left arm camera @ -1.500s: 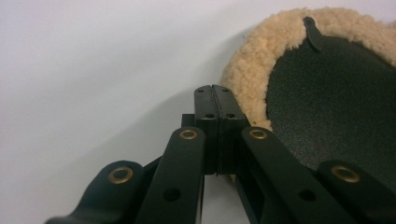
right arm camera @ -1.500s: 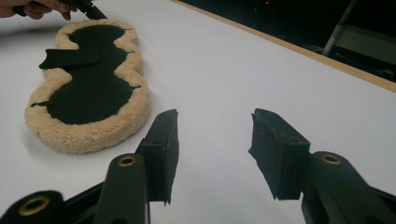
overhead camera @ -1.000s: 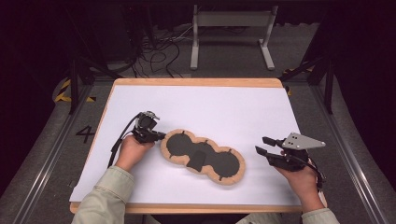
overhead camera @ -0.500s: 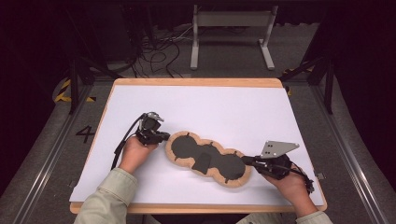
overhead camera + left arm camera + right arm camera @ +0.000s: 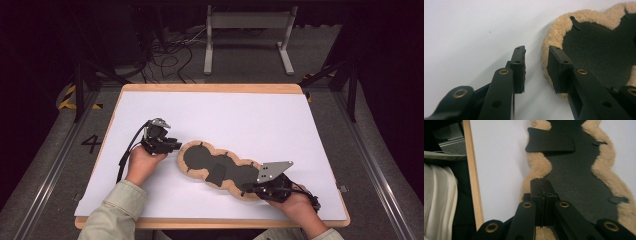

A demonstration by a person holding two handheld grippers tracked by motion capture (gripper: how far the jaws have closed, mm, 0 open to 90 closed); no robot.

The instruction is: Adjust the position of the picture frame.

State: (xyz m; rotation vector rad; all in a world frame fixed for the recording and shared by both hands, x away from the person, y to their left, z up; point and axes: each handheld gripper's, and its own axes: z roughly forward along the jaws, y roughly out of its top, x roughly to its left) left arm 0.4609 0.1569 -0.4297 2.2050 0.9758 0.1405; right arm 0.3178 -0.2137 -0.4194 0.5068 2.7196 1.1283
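Two grippers work the fleece-edged pad (image 5: 222,170) lying flat near the table's (image 5: 210,89) front edge. Left gripper (image 5: 536,68) has just been opening, jaws spread beside the pad's rim, nothing between them. Right gripper (image 5: 541,195) is pressed together over the opposite end, likely pinching the fleece edge to take over the pull.

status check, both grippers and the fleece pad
Left gripper open, fingers just parting beside the fleece pad edge. Right gripper shut at its near end; grip unclear. Pad flat, nothing in the way.
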